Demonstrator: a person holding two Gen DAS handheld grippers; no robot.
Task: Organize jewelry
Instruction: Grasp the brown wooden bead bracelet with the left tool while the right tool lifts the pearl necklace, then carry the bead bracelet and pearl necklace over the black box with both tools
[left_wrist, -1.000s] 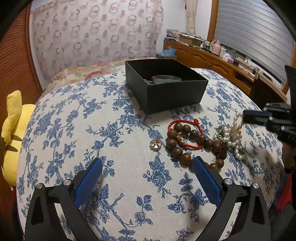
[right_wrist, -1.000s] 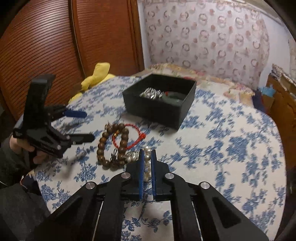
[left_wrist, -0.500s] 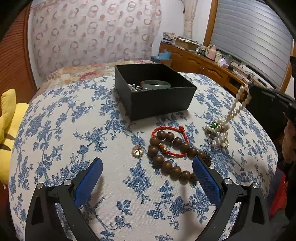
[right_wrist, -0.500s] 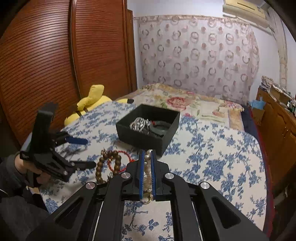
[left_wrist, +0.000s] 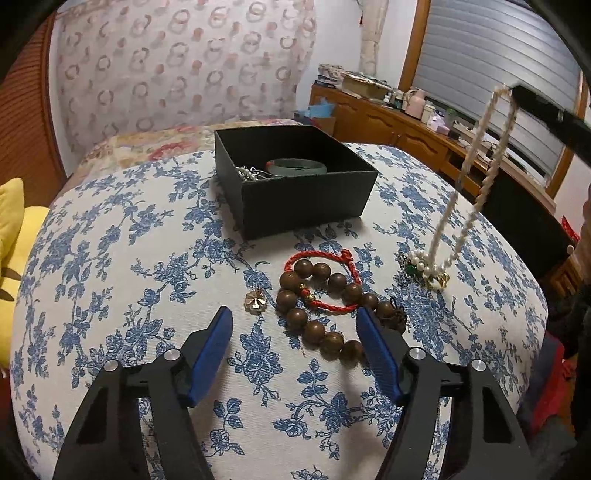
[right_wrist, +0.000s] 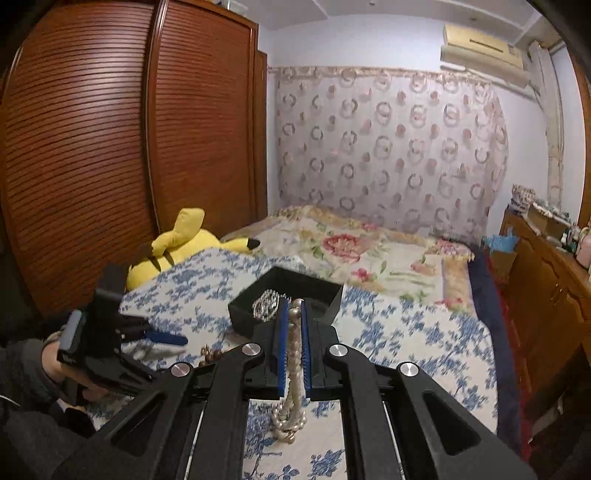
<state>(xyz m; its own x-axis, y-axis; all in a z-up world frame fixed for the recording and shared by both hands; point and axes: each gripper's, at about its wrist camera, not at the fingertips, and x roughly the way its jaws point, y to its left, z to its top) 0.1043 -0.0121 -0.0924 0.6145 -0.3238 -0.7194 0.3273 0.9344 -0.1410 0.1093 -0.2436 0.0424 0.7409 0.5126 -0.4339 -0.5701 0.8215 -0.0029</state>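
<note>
My right gripper (right_wrist: 294, 306) is shut on a white pearl necklace (right_wrist: 293, 369) and holds it high; in the left wrist view the strand (left_wrist: 476, 184) hangs down with its lower end still on the cloth. My left gripper (left_wrist: 295, 321) is open, low over the table, just short of a brown wooden bead bracelet (left_wrist: 317, 314) and a red cord bracelet (left_wrist: 325, 273). A small gold flower charm (left_wrist: 255, 301) lies left of them. The black box (left_wrist: 295, 184) behind holds a green bangle (left_wrist: 296, 166) and silver chain.
The table (left_wrist: 110, 258) wears a blue floral cloth. A yellow plush toy (right_wrist: 181, 243) lies beyond its left edge. A floral bed (right_wrist: 351, 251) is behind, with wooden cabinets (left_wrist: 406, 129) at the right and a wardrobe (right_wrist: 110, 147) at the left.
My right gripper has risen with the pearl necklace, drawing the strand up off the table. My left gripper has drawn back slightly and stays open.
</note>
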